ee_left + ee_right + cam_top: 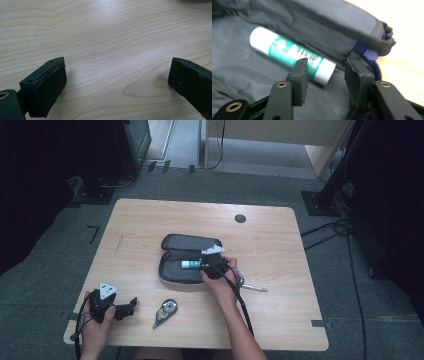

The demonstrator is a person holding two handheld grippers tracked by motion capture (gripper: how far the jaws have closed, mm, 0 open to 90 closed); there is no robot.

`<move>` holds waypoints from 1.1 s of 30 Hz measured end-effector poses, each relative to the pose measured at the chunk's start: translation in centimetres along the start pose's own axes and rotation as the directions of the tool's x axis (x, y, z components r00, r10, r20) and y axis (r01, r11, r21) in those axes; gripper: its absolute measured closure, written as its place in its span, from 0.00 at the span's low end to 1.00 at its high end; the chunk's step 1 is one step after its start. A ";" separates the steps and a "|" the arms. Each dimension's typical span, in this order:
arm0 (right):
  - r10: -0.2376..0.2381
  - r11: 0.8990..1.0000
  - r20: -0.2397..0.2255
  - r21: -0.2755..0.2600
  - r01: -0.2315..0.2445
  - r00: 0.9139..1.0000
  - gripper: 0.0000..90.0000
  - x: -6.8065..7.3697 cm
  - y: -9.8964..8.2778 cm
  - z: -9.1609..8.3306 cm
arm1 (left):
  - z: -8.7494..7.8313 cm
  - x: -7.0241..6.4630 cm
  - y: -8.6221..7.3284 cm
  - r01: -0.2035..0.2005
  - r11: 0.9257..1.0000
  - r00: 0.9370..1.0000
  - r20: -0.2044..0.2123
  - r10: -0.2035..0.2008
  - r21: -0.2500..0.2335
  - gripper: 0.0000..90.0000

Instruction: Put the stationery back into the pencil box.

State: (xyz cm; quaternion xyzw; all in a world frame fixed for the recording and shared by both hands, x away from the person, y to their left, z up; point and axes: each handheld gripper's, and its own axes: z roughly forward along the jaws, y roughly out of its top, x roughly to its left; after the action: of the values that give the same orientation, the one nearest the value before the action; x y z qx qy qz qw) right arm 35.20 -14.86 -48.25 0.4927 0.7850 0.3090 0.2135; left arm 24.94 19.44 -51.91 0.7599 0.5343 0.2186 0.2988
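The glue stick (292,57) is a white cylinder with a green printed band (the lettering is too blurred to read). It lies slantwise inside the open grey pencil case (182,257) at the centre of the high view. The right tongs (325,71) stand partly open just past its near end, pads not pressing it. At lower left, the left tongs (116,80) gape wide over bare tabletop (105,32).

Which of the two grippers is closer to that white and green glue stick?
The right. The right gripper is over the open pencil case, right at the glue stick; the left gripper rests at the table's near left corner.
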 end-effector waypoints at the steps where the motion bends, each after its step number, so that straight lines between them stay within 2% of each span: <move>1: 0.011 1.000 -0.015 -0.018 -0.011 1.000 0.58 -0.1 0.1 -0.4 | 0.0 0.0 0.0 0.000 1.000 1.000 0.000 0.000 0.000 0.02; 2: 0.019 0.998 -0.036 -0.053 -0.021 0.999 0.57 -0.5 0.2 -1.3 | 0.0 0.0 0.0 0.000 1.000 1.000 0.000 0.000 0.000 0.02; 4: 0.021 0.998 -0.041 -0.064 -0.023 0.999 0.57 -0.6 0.2 -1.7 | 0.0 0.0 0.0 0.000 1.000 1.000 0.000 0.000 0.001 0.02; 5: 0.020 0.996 -0.048 -0.087 -0.024 0.999 0.57 -0.8 0.1 -2.3 | 0.0 0.0 0.0 0.000 1.000 1.000 0.000 0.000 0.001 0.02; 6: 0.023 0.990 -0.073 -0.135 -0.033 0.997 0.57 -1.4 -0.2 -3.8 | 0.0 0.0 0.0 0.000 1.000 1.000 0.000 0.000 0.001 0.02; 8: 0.020 0.989 -0.074 -0.145 -0.031 0.997 0.57 -1.7 -0.3 -4.3 | 0.0 0.0 0.0 0.000 1.000 1.000 0.000 0.000 0.001 0.02; 12: 0.030 0.978 -0.089 -0.202 -0.048 0.996 0.59 -3.3 -1.4 -6.9 | 0.0 0.0 0.0 0.001 1.000 1.000 0.000 -0.001 0.000 0.02; 16: 0.046 0.967 -0.145 -0.241 -0.080 0.988 0.61 -5.4 -3.0 -9.2 | 0.0 0.0 0.0 0.003 1.000 1.000 0.000 -0.003 -0.001 0.02; 18: 0.037 0.966 -0.163 -0.247 -0.078 0.986 0.61 -6.2 -4.0 -9.8 | 0.0 0.0 0.0 0.001 1.000 1.000 0.000 -0.001 0.000 0.02; 22: 0.043 0.970 -0.161 -0.230 -0.080 0.986 0.63 -8.2 -6.6 -10.3 | 0.0 0.0 0.0 0.002 1.000 1.000 -0.001 -0.002 -0.001 0.02; 23: 0.043 0.970 -0.161 -0.230 -0.080 0.986 0.63 -8.2 -6.6 -10.3 | 0.0 0.0 0.0 0.001 1.000 1.000 0.000 -0.001 0.000 0.02; 25: 0.051 0.972 -0.157 -0.220 -0.085 0.986 0.64 -9.5 -8.2 -10.3 | 0.0 0.0 0.0 0.001 1.000 1.000 0.000 -0.001 0.000 0.02; 27: 0.050 0.973 -0.156 -0.214 -0.083 0.987 0.64 -9.8 -8.6 -10.3 | 0.0 0.0 0.0 0.001 1.000 1.000 0.000 -0.001 0.000 0.02; 33: 0.065 0.980 -0.135 -0.178 -0.089 0.989 0.65 -11.9 -11.6 -9.7 | 0.0 0.0 0.0 0.001 1.000 1.000 -0.001 -0.001 -0.001 0.02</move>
State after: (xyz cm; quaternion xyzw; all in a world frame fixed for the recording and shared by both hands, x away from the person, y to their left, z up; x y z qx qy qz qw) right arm 26.55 -32.04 -48.98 0.4799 0.7456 0.4192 0.1950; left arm 24.93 19.43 -51.92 0.7594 0.5348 0.2189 0.2990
